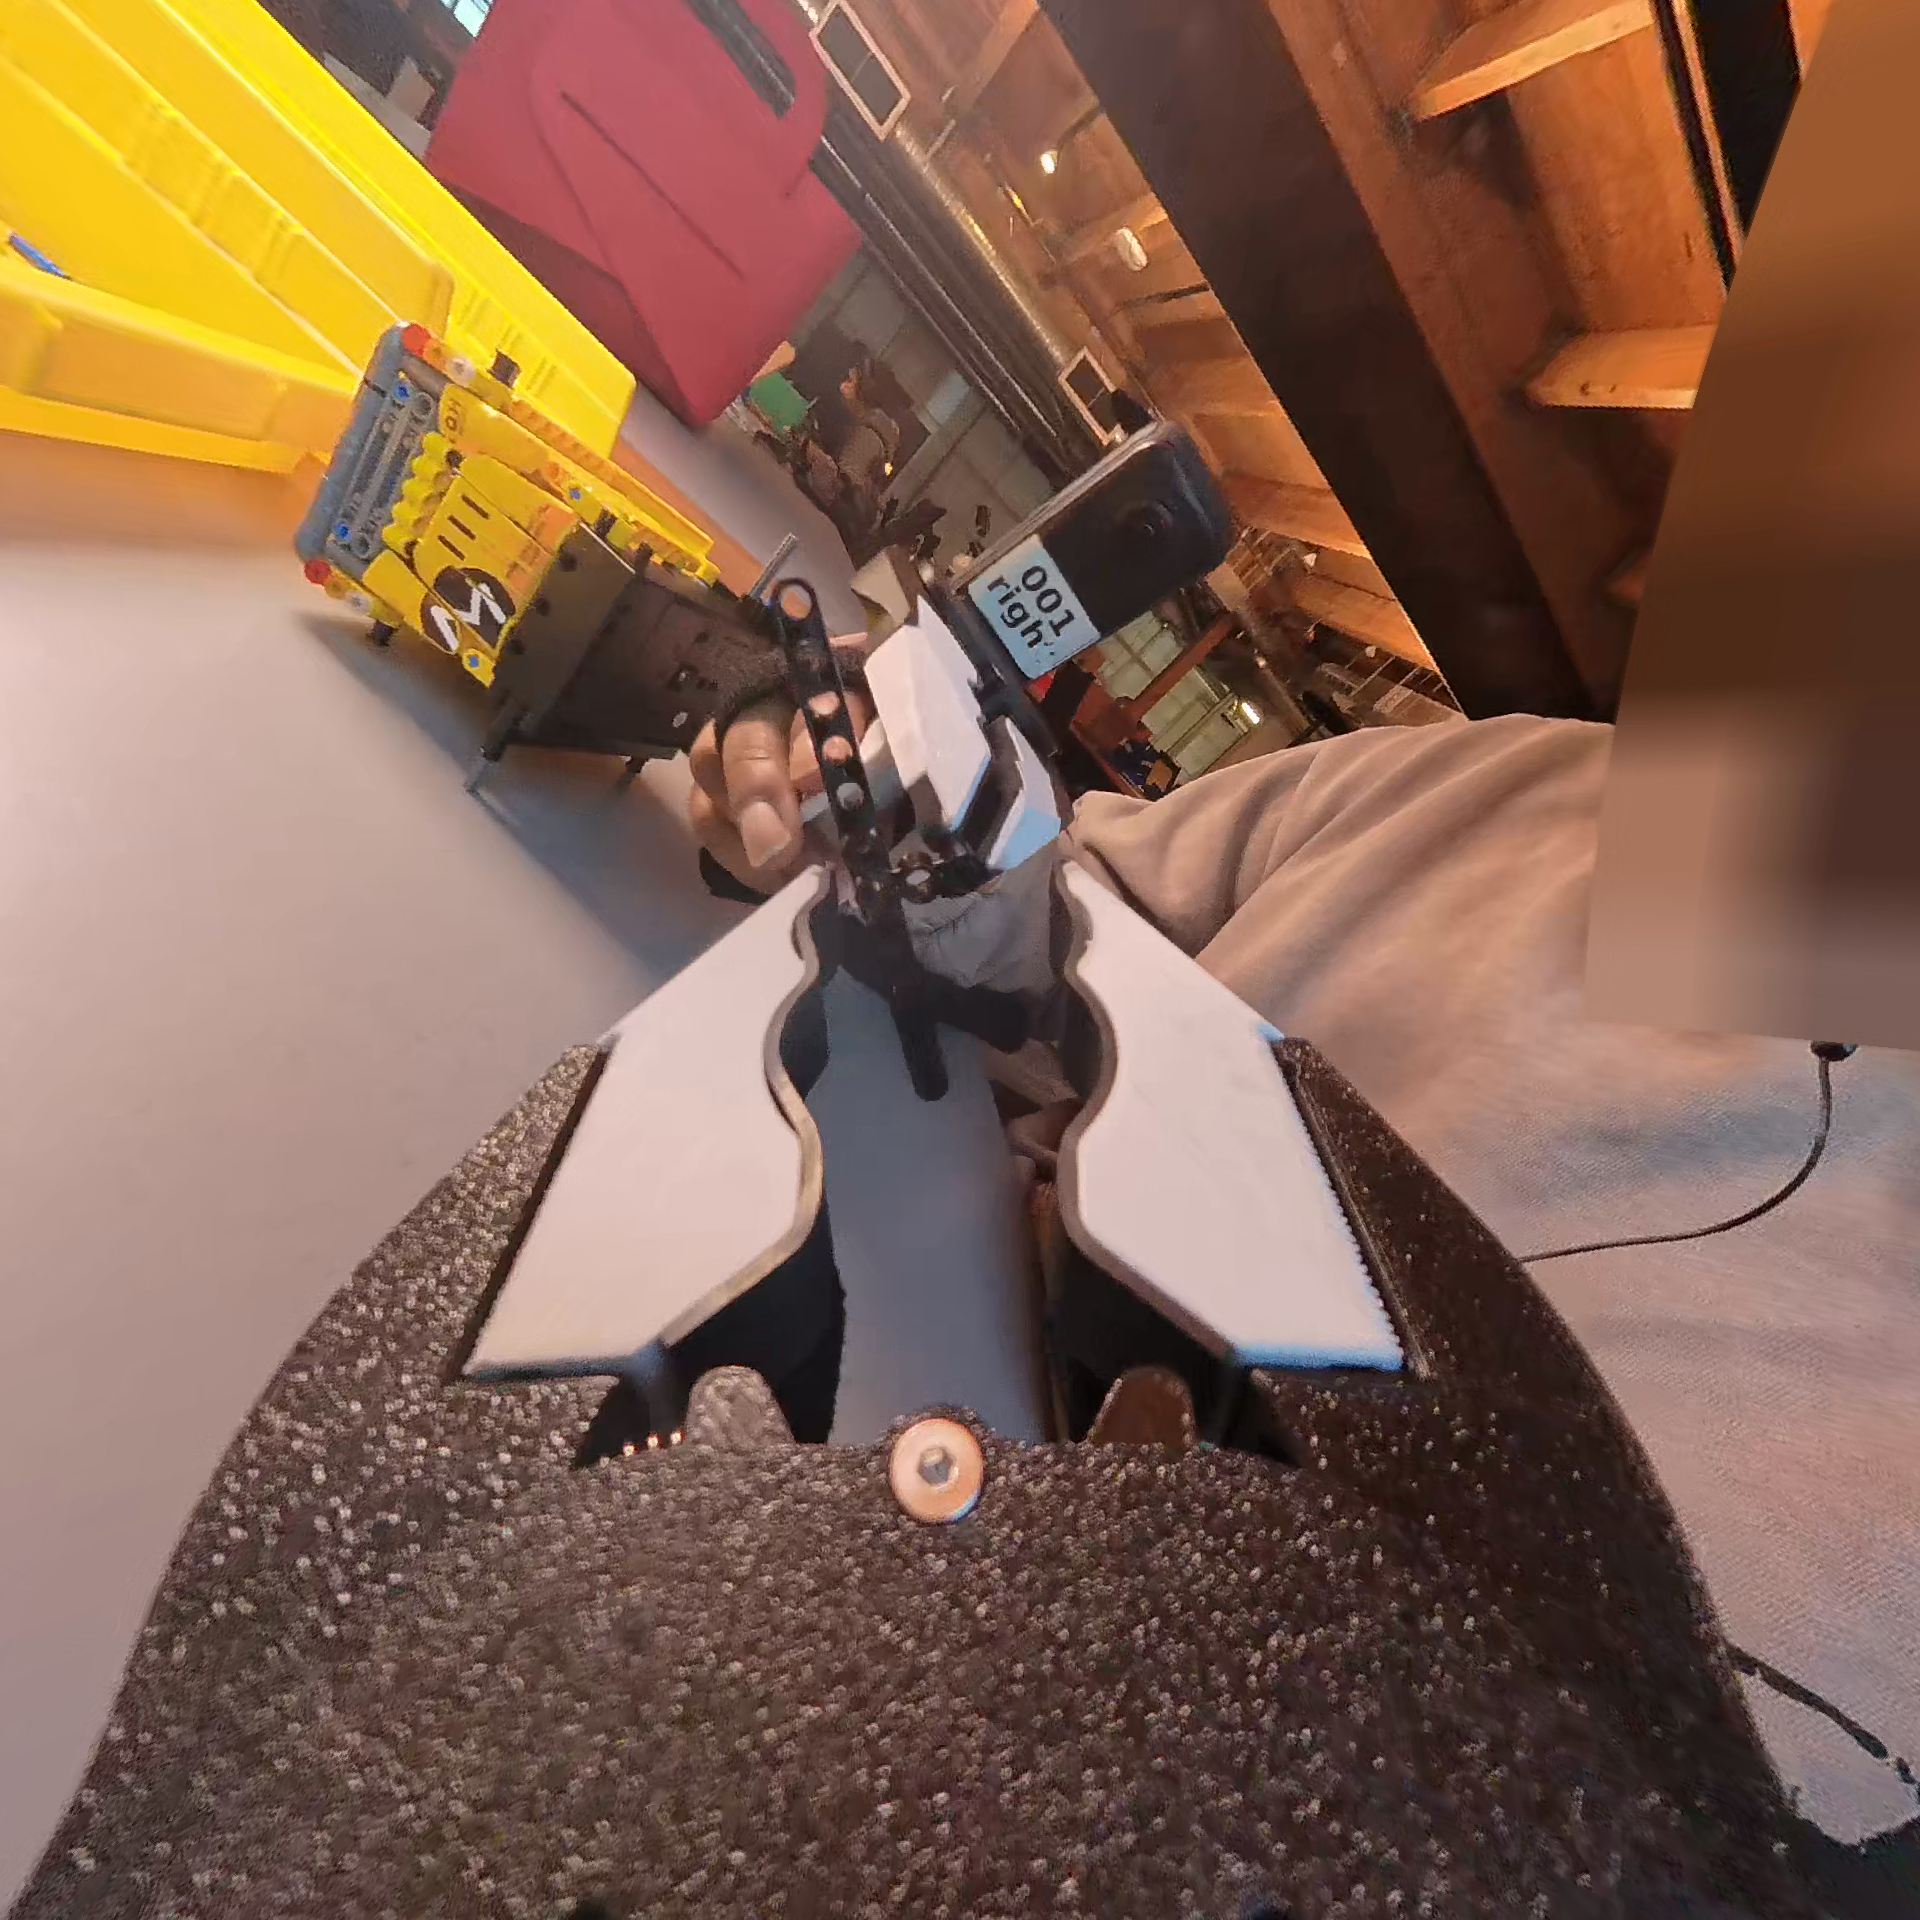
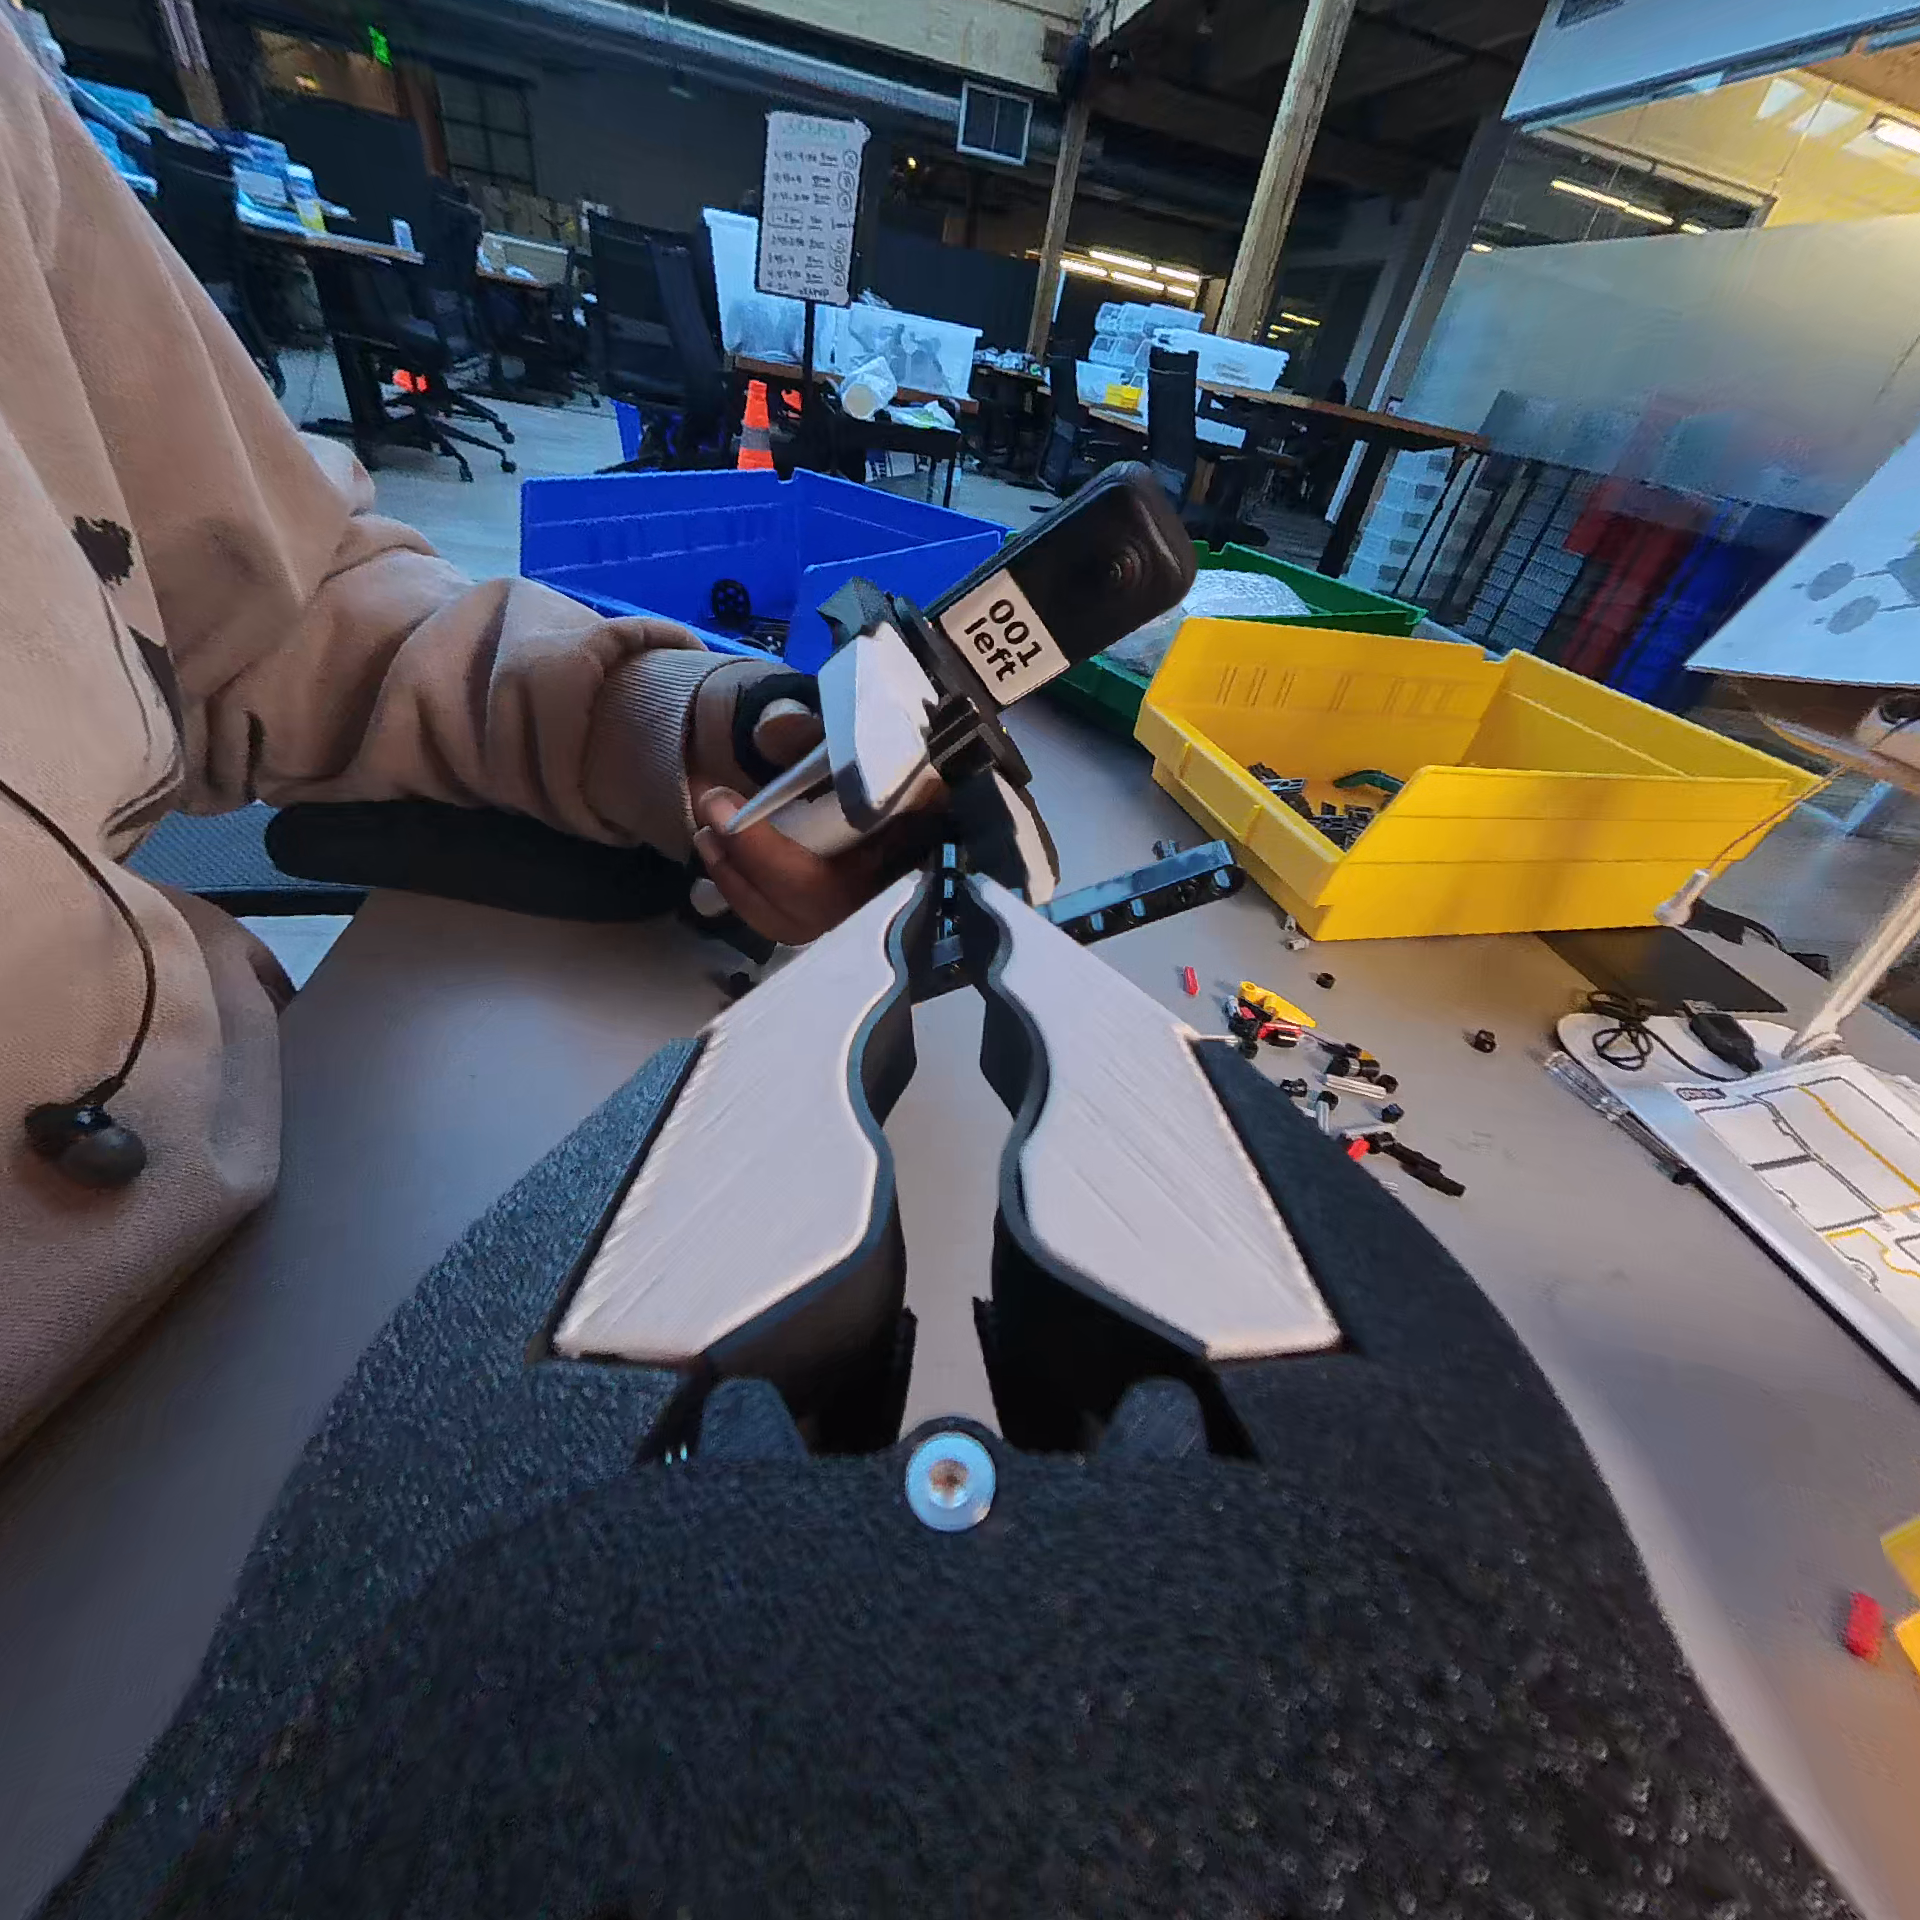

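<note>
Above the grey table (image 2: 1558, 1351), the two grippers are meeting tip to tip. The right gripper (image 2: 951, 914) is squeezing its tips on a small black assembly (image 2: 948, 940) of building-toy parts, with only a narrow gap between them filled by that piece. In the left wrist view, a black beam (image 1: 826, 717) with round holes is rising from this assembly, and a black rod (image 1: 920, 1029) is hanging below it. The left gripper (image 1: 940, 904) is having its fingers apart; the left fingertip (image 1: 805, 914) is lying just beside the beam, but I cannot tell if it is touching it. The assembly is sitting in the air between both grippers, not on the table.

A hand (image 2: 769, 852) in a beige sleeve (image 2: 468, 707) is gripping the left tool. On the table to the right, loose small parts (image 2: 1340, 1070) are lying near a yellow bin (image 2: 1455, 790) that is holding dark pieces. A blue bin (image 2: 727, 540) and a green bin (image 2: 1299, 597) are standing behind it. A printed sheet (image 2: 1808, 1153) is lying at the right edge. In the left wrist view, a yellow and black toy model (image 1: 499, 582) is standing on the table, well apart from the grippers.
</note>
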{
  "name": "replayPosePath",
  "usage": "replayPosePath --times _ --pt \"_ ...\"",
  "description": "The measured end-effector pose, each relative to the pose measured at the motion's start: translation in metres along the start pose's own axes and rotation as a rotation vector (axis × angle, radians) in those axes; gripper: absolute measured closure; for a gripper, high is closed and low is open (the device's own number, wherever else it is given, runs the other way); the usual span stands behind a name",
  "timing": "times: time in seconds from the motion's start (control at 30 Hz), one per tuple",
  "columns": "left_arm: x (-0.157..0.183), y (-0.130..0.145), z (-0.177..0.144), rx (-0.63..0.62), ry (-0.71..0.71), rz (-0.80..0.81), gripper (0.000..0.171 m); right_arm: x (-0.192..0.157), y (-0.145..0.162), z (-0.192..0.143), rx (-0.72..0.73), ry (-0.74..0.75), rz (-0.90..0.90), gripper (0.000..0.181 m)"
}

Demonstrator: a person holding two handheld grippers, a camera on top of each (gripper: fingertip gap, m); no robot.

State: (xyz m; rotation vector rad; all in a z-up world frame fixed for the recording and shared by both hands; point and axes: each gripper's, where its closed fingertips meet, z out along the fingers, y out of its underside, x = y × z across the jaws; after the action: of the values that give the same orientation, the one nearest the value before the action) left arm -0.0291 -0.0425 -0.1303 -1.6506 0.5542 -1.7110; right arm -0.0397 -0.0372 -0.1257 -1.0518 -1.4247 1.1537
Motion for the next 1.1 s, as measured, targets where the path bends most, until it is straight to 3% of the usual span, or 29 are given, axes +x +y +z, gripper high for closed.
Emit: replayPosePath --times 0.23,0.27,0.4,0.83,0.9,0.93,1.0,1.1 --pt "-0.001 0.002 0.0 -0.016 -0.011 0.002 0.147 -0.003 -0.002 0.002 -0.009 0.009 -0.049 0.179" --pt "-0.001 -0.001 -0.003 0.0 -0.012 -0.001 0.157 0.0 -0.006 0.0 0.004 0.023 -0.057 0.179" --pt "0.002 -0.001 -0.003 -0.012 -0.037 0.059 0.158 -0.006 -0.008 -0.002 -0.023 -0.002 -0.112 0.18" --pt "0.008 -0.028 -0.006 0.122 -0.046 0.123 0.16 0.007 -0.024 -0.002 0.104 0.041 0.001 0.181" --pt "0.018 -0.065 -0.039 0.339 0.014 0.073 0.166 0.016 -0.022 -0.01 0.116 0.071 0.03 0.181" --pt "0.018 -0.079 -0.061 0.403 -0.023 0.112 0.167 0.025 -0.017 -0.019 0.123 0.101 0.066 0.181" --pt "0.018 -0.073 -0.067 0.324 -0.155 0.247 0.165 0.026 -0.011 -0.021 0.096 0.117 0.065 0.18" --pt "0.008 -0.085 -0.079 0.386 -0.248 0.26 0.165 0.029 -0.004 0.008 0.017 0.167 0.029 0.179"
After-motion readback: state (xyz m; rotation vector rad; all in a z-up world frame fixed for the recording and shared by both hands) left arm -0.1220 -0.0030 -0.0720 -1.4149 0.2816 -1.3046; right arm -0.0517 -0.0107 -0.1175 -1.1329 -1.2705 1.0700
